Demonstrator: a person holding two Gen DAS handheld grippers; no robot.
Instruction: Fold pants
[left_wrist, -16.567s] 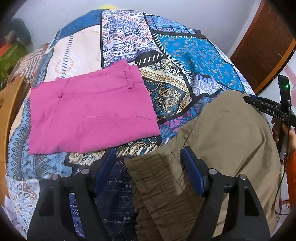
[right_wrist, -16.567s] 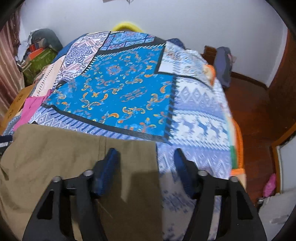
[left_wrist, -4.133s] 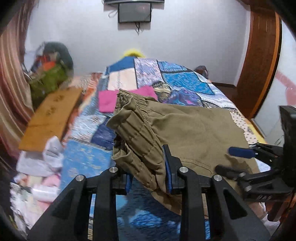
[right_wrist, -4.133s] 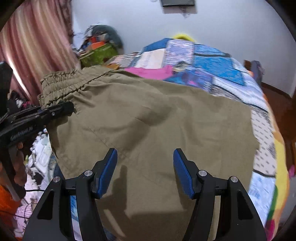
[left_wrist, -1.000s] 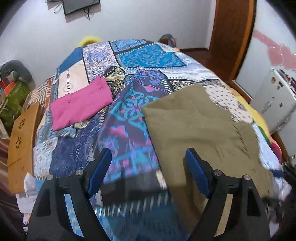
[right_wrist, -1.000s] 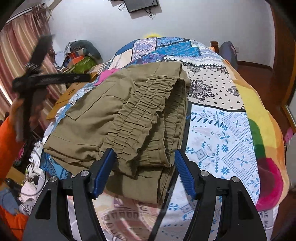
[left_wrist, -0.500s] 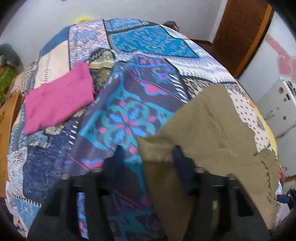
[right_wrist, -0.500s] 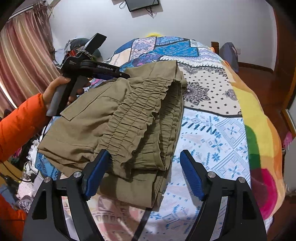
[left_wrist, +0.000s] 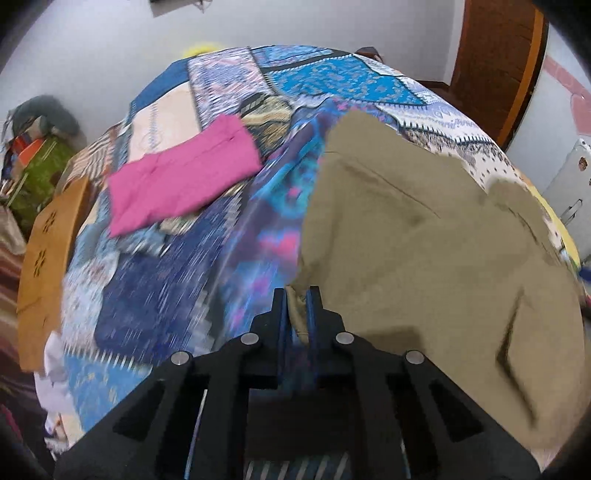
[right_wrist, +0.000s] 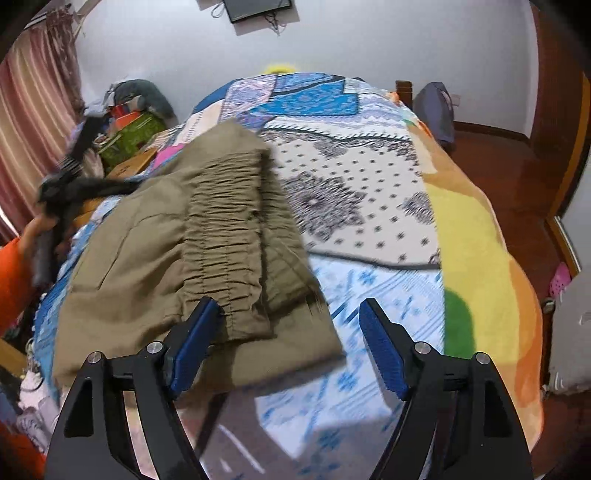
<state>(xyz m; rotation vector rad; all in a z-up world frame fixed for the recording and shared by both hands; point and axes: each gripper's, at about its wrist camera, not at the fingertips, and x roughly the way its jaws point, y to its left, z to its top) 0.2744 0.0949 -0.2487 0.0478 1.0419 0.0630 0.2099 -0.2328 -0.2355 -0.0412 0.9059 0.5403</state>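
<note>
The olive-brown pants (left_wrist: 424, 236) lie folded on the patterned bedspread (left_wrist: 166, 280), elastic waistband (right_wrist: 225, 229) toward the right wrist view's near side. My left gripper (left_wrist: 296, 295) is shut on a corner of the pants' edge, pinching the cloth between its blue pads. It also shows blurred at the left in the right wrist view (right_wrist: 122, 186). My right gripper (right_wrist: 288, 332) is open and empty, its left finger (right_wrist: 195, 339) over the near waistband corner, its right finger over bare bedspread.
Folded pink pants (left_wrist: 181, 177) lie further up the bed. A wooden board (left_wrist: 40, 266) leans at the bed's left side. Clutter and bags (right_wrist: 129, 122) stand by the curtain (right_wrist: 33, 110). A wooden door (left_wrist: 495, 55) is at the right.
My left gripper has come down on the pants' edge and closed on it. My right gripper has shifted right and slightly back from the waistband, staying open.
</note>
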